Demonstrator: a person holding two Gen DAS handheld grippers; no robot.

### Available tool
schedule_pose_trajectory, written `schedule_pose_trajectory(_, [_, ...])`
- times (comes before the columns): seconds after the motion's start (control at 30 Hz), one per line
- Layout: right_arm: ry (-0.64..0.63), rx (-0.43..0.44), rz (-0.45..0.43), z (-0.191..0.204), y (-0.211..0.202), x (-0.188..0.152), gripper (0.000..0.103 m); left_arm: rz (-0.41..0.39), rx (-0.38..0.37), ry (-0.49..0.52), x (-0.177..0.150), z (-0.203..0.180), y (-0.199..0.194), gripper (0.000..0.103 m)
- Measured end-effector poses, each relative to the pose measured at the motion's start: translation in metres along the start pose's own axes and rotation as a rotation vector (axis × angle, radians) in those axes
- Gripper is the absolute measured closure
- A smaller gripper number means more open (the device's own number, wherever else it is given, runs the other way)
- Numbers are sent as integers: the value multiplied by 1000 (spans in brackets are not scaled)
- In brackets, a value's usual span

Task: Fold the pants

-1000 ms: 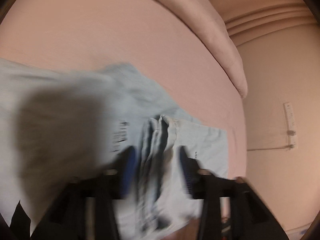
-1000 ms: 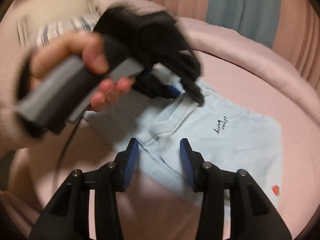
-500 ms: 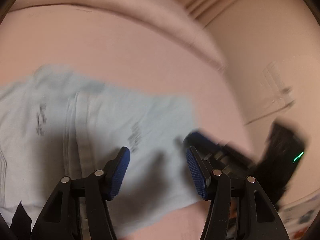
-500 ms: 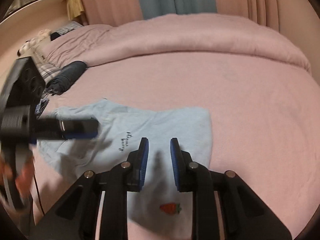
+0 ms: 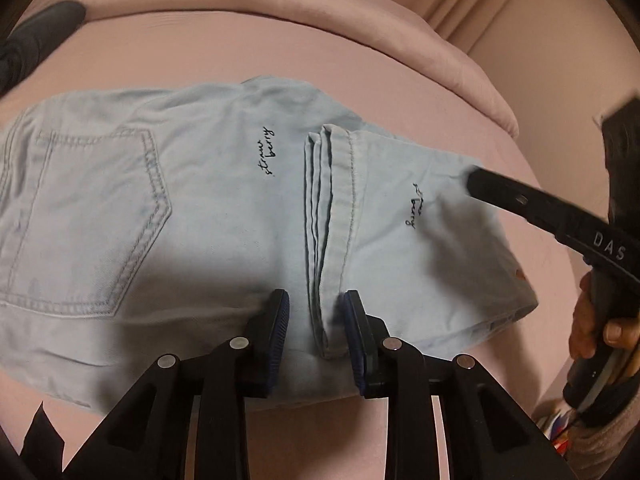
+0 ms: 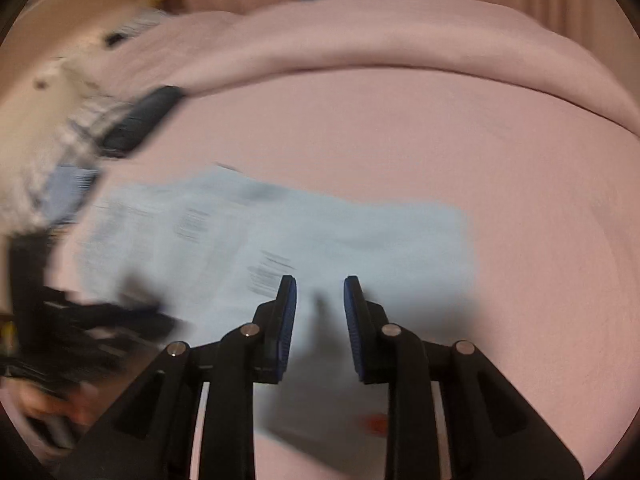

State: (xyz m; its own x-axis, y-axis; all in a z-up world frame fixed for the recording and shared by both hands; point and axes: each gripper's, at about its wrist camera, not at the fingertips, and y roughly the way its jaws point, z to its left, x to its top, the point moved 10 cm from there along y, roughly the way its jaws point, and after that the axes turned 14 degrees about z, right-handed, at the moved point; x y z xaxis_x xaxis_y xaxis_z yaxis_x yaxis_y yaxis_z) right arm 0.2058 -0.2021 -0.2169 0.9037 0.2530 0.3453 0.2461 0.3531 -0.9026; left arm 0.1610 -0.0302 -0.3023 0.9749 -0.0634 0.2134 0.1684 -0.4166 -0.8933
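Observation:
Light blue jeans (image 5: 224,208) lie folded on the pink bed (image 5: 280,80), back pocket at the left, legs doubled over at the right. My left gripper (image 5: 318,314) hovers at the near edge with the stacked hems (image 5: 324,216) between its fingers; its jaws are closing, and a gap still shows on the left side. My right gripper (image 6: 320,304) is slightly apart and opening, with nothing between its fingers, above the blurred jeans (image 6: 320,236). In the left wrist view its fingertips (image 5: 486,184) rest at the jeans' right part, held by a hand (image 5: 592,328).
A rolled pink duvet (image 5: 320,16) runs along the back of the bed. A dark rolled object (image 5: 36,40) lies at the far left, next to plaid cloth (image 6: 76,136). Pink curtains (image 5: 520,20) hang behind. Bare sheet (image 6: 540,240) spreads right of the jeans.
The left gripper released the folded legs onto the jeans, swung across them, and its jaws have narrowed around the hem stack. The right gripper shifted right and its jaws narrowed, then widened slightly.

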Motion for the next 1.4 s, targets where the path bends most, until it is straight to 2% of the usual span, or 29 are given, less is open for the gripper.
schedule_pose_trajectory(0.1, [-84, 42, 75, 46, 20, 20, 81, 2, 1, 1, -4, 0, -1, 76])
schedule_pose_trajectory(0.13, [-105, 42, 107, 57, 32, 27, 81, 3, -3, 5, -11, 6, -13, 76])
schedule_pose_trajectory(0.23, [-98, 41, 222, 78, 67, 39, 80, -6, 8, 27, -24, 9, -22, 76])
schedule_pose_trajectory(0.27, [-92, 21, 257, 81, 80, 41, 84, -10, 19, 33, -27, 10, -22, 76])
schedule_pose_trajectory(0.3, [-121, -49, 276, 83, 95, 44, 90, -9, 26, 38, -28, 12, -21, 76])
schedule_pose_trajectory(0.37, [-160, -129, 291, 87, 113, 42, 90, -18, 20, 44, -30, 13, -21, 76])
schedule_pose_trajectory(0.43, [-136, -119, 280, 90, 114, 48, 94, -18, 10, 50, -34, 13, -21, 76])
schedule_pose_trajectory(0.47, [-134, -77, 249, 92, 108, 52, 103, -19, 11, 55, -35, 13, -21, 76])
schedule_pose_trajectory(0.5, [-120, -57, 222, 92, 103, 56, 99, -18, 7, 54, -36, 15, -22, 76])
schedule_pose_trajectory(0.57, [-11, -28, 205, 80, 95, 63, 91, -15, -21, 35, -38, 15, -25, 76])
schedule_pose_trajectory(0.6, [12, -9, 200, 78, 91, 63, 91, -12, -55, 14, -40, 17, -28, 76])
schedule_pose_trajectory(0.67, [-10, 25, 146, 86, 69, 62, 91, -19, -101, -12, -44, 22, -36, 76])
schedule_pose_trajectory(0.73, [-57, 2, 106, 93, 48, 54, 91, -39, -132, -33, -50, 28, -47, 75])
schedule_pose_trajectory(0.77, [-79, -4, 98, 97, 40, 46, 90, -47, -136, -43, -54, 34, -52, 70])
schedule_pose_trajectory(0.8, [-95, -9, 100, 98, 35, 37, 84, -57, -135, -66, -56, 41, -59, 59])
schedule_pose_trajectory(0.83, [-109, -18, 111, 101, 31, 22, 78, -72, -136, -87, -59, 47, -64, 54])
schedule_pose_trajectory(0.87, [-116, -24, 115, 105, 34, 17, 66, -90, -143, -112, -61, 54, -70, 50])
schedule_pose_trajectory(0.9, [-128, -36, 117, 103, 35, 8, 62, -105, -165, -137, -64, 61, -76, 50])
schedule_pose_trajectory(0.97, [-175, -107, 156, 101, 60, -15, 62, -118, -183, -176, -69, 69, -85, 49])
schedule_pose_trajectory(1.0, [-200, -140, 192, 96, 74, -26, 62, -127, -164, -198, -71, 75, -90, 42])
schedule_pose_trajectory(1.03, [-233, -173, 152, 98, 83, -30, 62, -141, -140, -220, -75, 83, -96, 38])
schedule_pose_trajectory(1.07, [-251, -176, 110, 101, 82, -26, 62, -161, -130, -240, -79, 88, -102, 33])
schedule_pose_trajectory(1.2, [-153, -106, 131, 97, 69, -24, 64, -226, -149, -312, -95, 116, -129, 32])
schedule_pose_trajectory(1.33, [-150, -87, 41, 98, 29, -35, 62, -271, -166, -383, -103, 140, -147, 30])
schedule_pose_trajectory(1.4, [-147, -100, 4, 94, 13, -45, 59, -289, -189, -439, -105, 152, -149, 21])
